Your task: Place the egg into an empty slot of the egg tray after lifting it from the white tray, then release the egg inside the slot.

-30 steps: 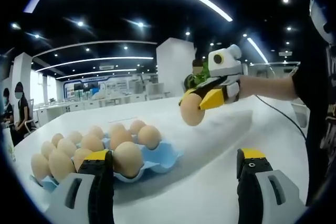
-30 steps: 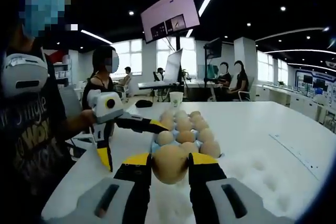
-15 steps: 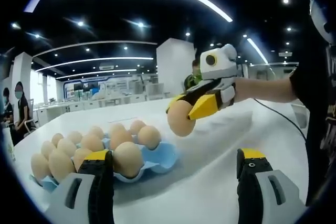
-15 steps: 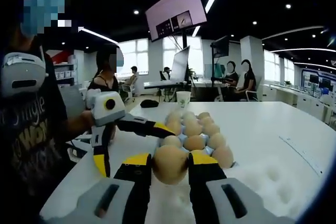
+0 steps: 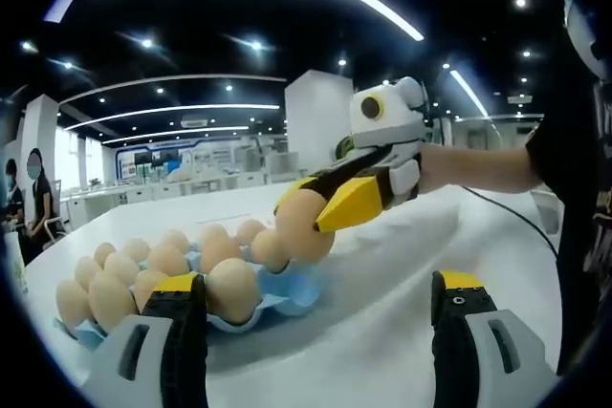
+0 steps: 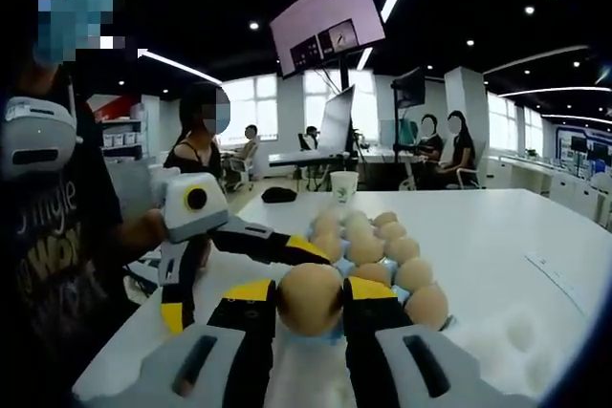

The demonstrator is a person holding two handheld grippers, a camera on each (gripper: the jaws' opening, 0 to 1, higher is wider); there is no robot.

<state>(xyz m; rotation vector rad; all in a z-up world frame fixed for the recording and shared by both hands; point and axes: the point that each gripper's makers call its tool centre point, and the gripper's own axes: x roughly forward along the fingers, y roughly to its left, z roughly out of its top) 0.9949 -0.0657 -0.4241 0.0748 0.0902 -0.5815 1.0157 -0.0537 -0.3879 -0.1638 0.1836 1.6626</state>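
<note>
My right gripper (image 6: 309, 295) is shut on a brown egg (image 6: 308, 293), its jaws pressing the egg's two sides. In the left gripper view that egg (image 5: 302, 226) hangs just above the near end of the blue egg tray (image 5: 292, 290), close to the eggs at that end. Several brown eggs (image 6: 378, 244) fill the tray's rows. My left gripper (image 5: 317, 284) stands open beside the tray, nothing between its jaws. One of its fingers (image 6: 273, 242) reaches along the tray's left side. The white tray (image 6: 516, 332) with moulded dimples lies to the right.
Everything rests on a long white table (image 5: 382, 332). A paper cup (image 6: 342, 185) and a small dark object (image 6: 279, 195) sit at the far end. The person holding the grippers stands at the left, and other people sit at desks behind.
My right gripper has carried the egg from beside the white tray over to the end of the blue egg tray. The left gripper has stayed still and open.
</note>
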